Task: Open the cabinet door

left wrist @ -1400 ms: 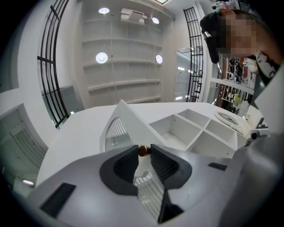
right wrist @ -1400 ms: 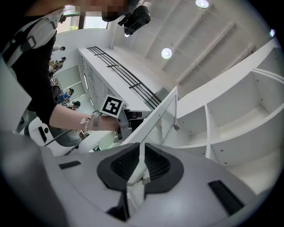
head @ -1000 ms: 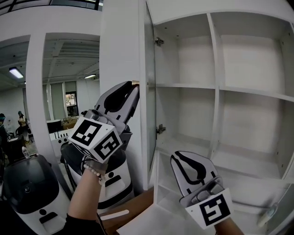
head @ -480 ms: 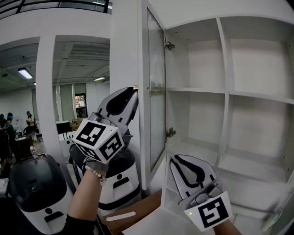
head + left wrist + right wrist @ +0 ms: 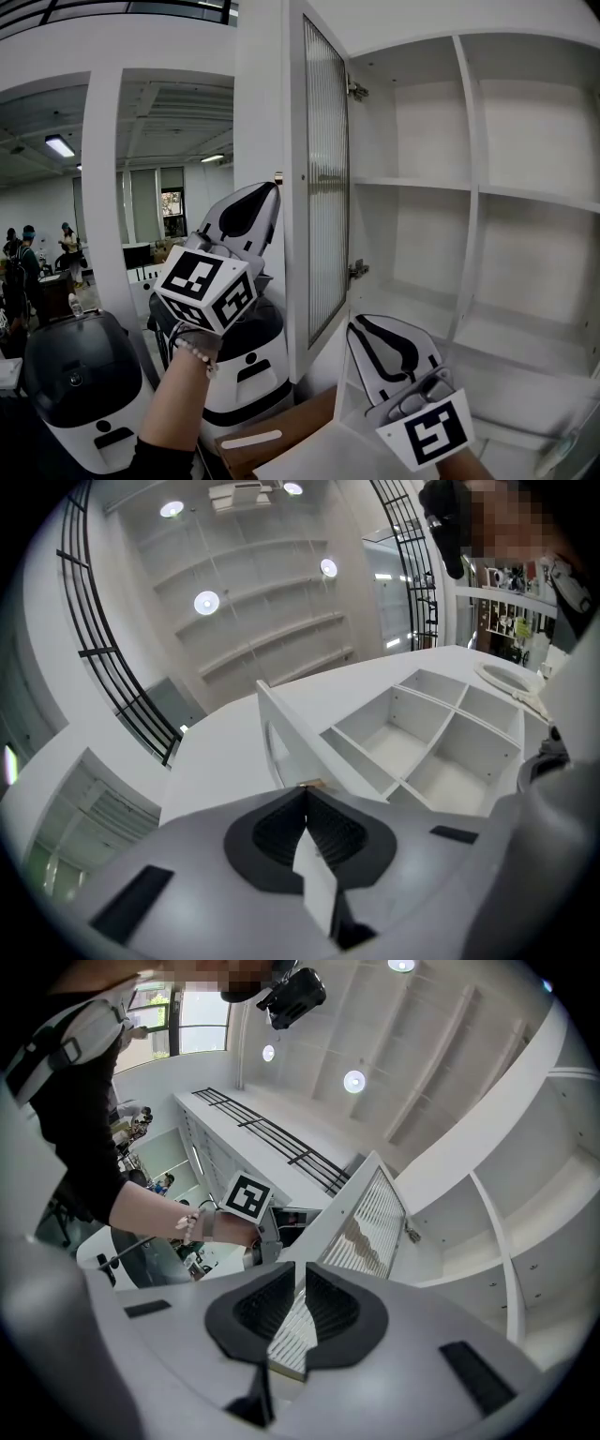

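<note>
The white cabinet door with its ribbed glass panel stands swung out to the left, baring the empty white shelves. A small brass knob sits on the door's free edge. My left gripper points up with its tips just under that knob. Its jaws have just been closing and now meet, with nothing seen between them. In the left gripper view the knob shows right at the left gripper's tips. My right gripper hangs low before the shelves, its jaws a narrow slit apart and empty.
Two white-and-black rounded machines stand at the lower left below the door. A brown board lies by the cabinet's foot. A white pillar rises at the left, and people stand far behind it.
The door has swung further out, so more of its ribbed glass faces me. The left gripper's jaws have closed while it stayed by the knob. The right gripper has barely shifted.
</note>
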`<control>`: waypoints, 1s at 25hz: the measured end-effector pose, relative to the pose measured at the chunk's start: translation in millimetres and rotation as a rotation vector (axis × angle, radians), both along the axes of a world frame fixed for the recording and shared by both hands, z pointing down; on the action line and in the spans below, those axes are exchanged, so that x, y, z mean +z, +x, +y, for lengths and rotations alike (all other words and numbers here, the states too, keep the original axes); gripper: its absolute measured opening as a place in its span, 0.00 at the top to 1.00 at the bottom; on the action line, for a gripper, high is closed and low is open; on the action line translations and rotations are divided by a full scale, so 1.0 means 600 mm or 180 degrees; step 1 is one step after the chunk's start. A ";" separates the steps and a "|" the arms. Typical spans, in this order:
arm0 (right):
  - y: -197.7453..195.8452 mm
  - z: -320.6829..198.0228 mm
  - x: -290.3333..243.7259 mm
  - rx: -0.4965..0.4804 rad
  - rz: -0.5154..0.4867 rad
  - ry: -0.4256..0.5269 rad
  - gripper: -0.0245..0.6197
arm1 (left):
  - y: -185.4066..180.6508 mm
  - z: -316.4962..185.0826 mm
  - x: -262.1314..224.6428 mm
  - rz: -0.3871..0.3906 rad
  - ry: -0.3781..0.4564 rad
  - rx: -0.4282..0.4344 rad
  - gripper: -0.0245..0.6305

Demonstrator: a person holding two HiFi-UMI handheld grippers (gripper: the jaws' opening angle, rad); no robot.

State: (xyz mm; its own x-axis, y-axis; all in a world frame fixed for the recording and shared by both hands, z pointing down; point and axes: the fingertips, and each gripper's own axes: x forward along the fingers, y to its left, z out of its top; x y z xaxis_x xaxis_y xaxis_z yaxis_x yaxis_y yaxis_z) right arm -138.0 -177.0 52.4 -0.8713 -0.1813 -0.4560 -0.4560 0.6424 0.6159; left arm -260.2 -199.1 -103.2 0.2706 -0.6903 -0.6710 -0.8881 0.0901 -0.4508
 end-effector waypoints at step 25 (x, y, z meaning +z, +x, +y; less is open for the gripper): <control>-0.024 -0.026 0.062 -0.0075 0.0097 -0.0322 0.93 | 0.043 0.061 0.249 0.0171 -0.0370 -0.0298 0.72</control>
State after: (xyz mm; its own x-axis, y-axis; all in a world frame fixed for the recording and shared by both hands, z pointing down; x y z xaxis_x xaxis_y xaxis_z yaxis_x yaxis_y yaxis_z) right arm -152.5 -192.8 89.4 -0.8890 -0.2043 -0.4098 -0.4221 0.7123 0.5607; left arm -234.4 -162.4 46.2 0.1674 -0.7846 -0.5969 -0.9013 0.1235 -0.4151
